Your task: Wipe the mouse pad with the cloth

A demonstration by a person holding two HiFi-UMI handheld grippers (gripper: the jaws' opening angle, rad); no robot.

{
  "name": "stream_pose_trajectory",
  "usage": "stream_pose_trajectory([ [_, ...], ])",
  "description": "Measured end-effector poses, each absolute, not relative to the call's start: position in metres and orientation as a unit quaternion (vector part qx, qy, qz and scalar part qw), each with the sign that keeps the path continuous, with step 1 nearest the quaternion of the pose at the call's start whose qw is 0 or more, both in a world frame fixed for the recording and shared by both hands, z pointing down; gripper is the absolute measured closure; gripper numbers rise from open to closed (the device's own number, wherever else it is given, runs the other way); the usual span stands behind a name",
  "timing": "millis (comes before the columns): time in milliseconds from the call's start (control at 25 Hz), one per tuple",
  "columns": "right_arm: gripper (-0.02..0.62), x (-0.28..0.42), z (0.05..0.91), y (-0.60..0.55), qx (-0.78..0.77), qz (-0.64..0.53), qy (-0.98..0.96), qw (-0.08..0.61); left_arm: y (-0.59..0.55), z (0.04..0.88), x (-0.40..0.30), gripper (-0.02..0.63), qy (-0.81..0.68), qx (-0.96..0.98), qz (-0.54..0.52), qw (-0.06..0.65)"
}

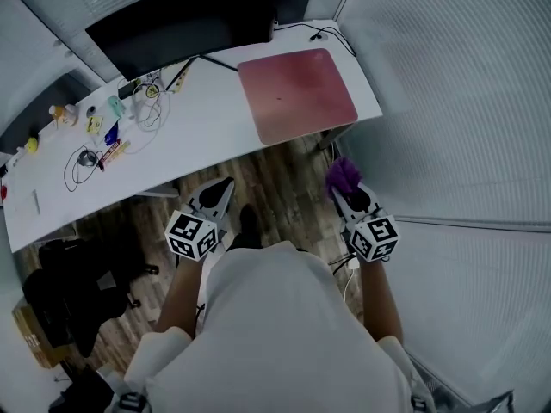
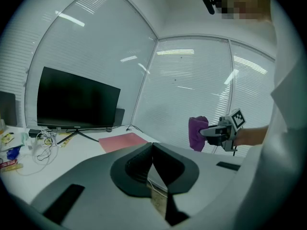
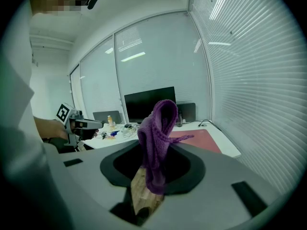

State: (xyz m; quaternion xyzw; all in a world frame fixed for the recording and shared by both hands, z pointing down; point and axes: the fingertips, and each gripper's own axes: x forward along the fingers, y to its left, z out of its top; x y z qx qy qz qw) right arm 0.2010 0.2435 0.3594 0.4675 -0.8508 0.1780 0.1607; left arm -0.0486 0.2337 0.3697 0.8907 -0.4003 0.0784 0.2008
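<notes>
A pink-red mouse pad (image 1: 297, 94) lies flat at the right end of the white desk (image 1: 207, 119), seen also in the left gripper view as the mouse pad (image 2: 123, 141) and in the right gripper view as the mouse pad (image 3: 201, 139). My right gripper (image 1: 346, 184) is shut on a purple knitted cloth (image 1: 342, 175), held in the air short of the desk's front edge; the cloth (image 3: 157, 140) bunches up between the jaws. My left gripper (image 1: 215, 194) hovers over the wooden floor, shut with nothing in it (image 2: 152, 157). From there the cloth (image 2: 197, 132) shows to the right.
A black monitor (image 1: 181, 17) stands at the back of the desk. Cables (image 1: 82, 162), small bottles (image 1: 62, 114) and packets clutter its left half. A black bag and chair (image 1: 69, 291) sit on the floor at the left. Blinds cover the glass walls (image 1: 456, 93).
</notes>
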Motion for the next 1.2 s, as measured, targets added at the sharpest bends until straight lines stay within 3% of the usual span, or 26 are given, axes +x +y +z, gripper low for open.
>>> stream_pose_trajectory([
  [640,0.462,0.15,0.369,0.162,0.474,0.186,-0.844,0.169,0.151,0.379,-0.099,0.588,-0.38,0.899,0.087,0.197],
  [1200,0.462,0.145,0.386,0.13,0.445,0.21,-0.853,0.172,0.136,0.39,-0.098,0.588,-0.394,0.89,0.094,0.211],
])
